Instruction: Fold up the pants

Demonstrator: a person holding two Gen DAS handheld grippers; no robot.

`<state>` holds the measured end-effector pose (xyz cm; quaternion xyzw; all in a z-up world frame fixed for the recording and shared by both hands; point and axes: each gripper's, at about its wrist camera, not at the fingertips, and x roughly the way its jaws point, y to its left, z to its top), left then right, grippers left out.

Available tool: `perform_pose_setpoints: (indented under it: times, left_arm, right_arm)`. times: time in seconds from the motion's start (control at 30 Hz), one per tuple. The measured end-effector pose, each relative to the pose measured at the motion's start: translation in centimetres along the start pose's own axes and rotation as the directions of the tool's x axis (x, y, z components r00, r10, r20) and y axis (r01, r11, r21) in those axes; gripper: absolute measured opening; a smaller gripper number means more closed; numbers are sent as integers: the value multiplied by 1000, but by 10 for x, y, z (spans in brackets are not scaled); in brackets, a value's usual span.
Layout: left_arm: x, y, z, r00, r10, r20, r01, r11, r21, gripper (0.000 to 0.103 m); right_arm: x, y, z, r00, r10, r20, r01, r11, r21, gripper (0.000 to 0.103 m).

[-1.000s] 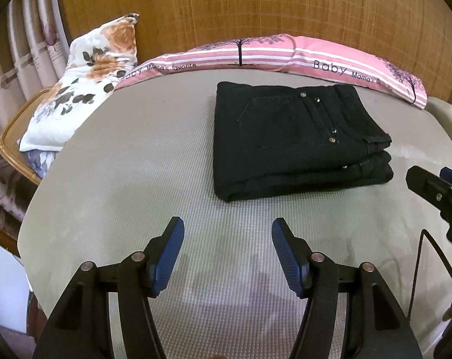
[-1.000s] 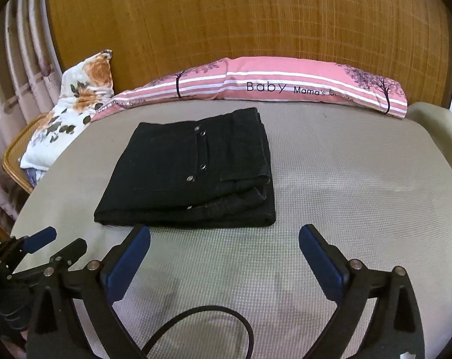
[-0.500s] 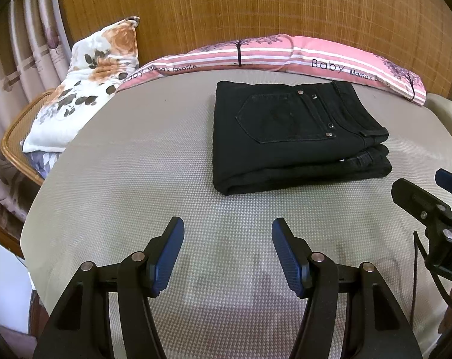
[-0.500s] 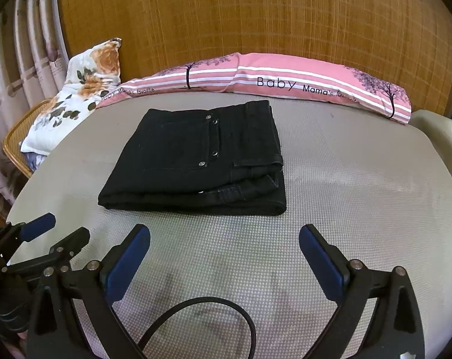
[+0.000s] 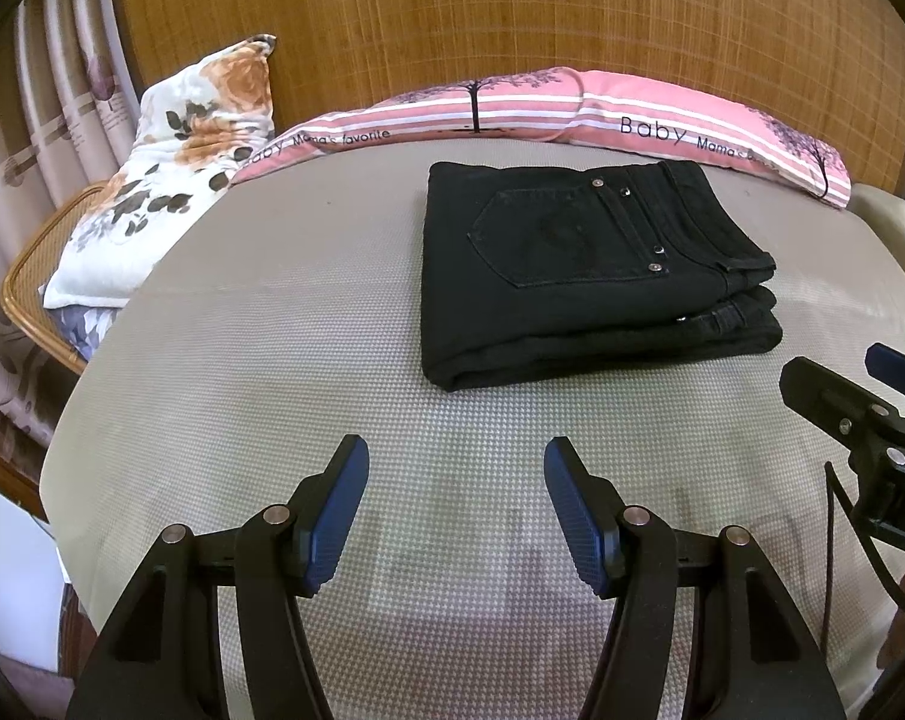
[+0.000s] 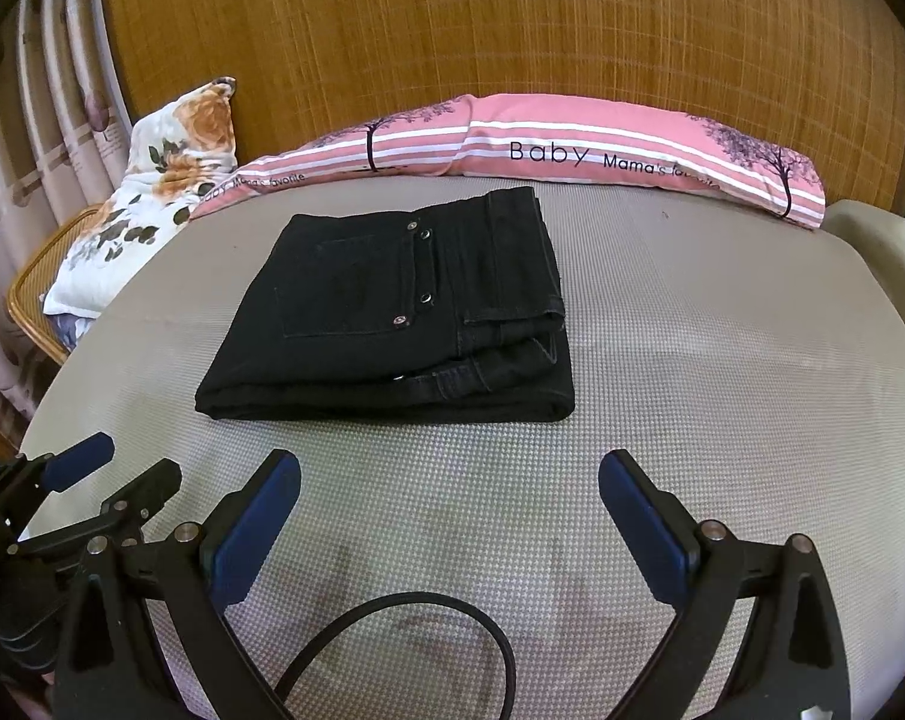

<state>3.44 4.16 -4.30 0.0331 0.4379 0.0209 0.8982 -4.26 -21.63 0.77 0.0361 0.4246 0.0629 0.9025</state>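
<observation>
The black pants [image 5: 584, 276] lie folded into a compact rectangle on the grey mat, back pocket and rivets facing up; they also show in the right wrist view [image 6: 392, 312]. My left gripper [image 5: 455, 480] is open and empty, held above the mat well short of the pants' near edge. My right gripper [image 6: 449, 492] is open wide and empty, also in front of the pants. Each gripper shows at the edge of the other's view: the right gripper [image 5: 854, 396] and the left gripper [image 6: 104, 474].
A pink striped bolster [image 5: 572, 108] lies along the mat's far edge against a woven bamboo wall. A floral pillow [image 5: 170, 180] rests at the left over a rattan chair [image 5: 38, 264]. A black cable [image 6: 428, 636] loops under my right gripper. Curtains hang at the far left.
Both grippers have drawn back and slightly up from the folded pants, which now sit a little farther off. Both stay open; the pants have not moved.
</observation>
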Motion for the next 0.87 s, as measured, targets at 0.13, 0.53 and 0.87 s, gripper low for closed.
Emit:
perform_pose_setpoints:
  times: [0.13, 0.53, 0.87]
  left_arm:
    - [0, 0, 0, 1000, -1, 0, 1, 1000, 1, 62]
    - [3, -3, 2, 1000, -6, 1, 6, 1000, 8, 62]
    - [8, -6, 5, 1000, -14, -2, 14, 1000, 7, 62]
  right_arm:
    - [1, -2, 0, 1000, 0, -5, 0, 1000, 9, 99]
    - [3, -3, -1, 1000, 2, -11, -2, 1000, 20, 99]
    - [4, -4, -1, 1000, -1, -15, 1, 1000, 18, 99]
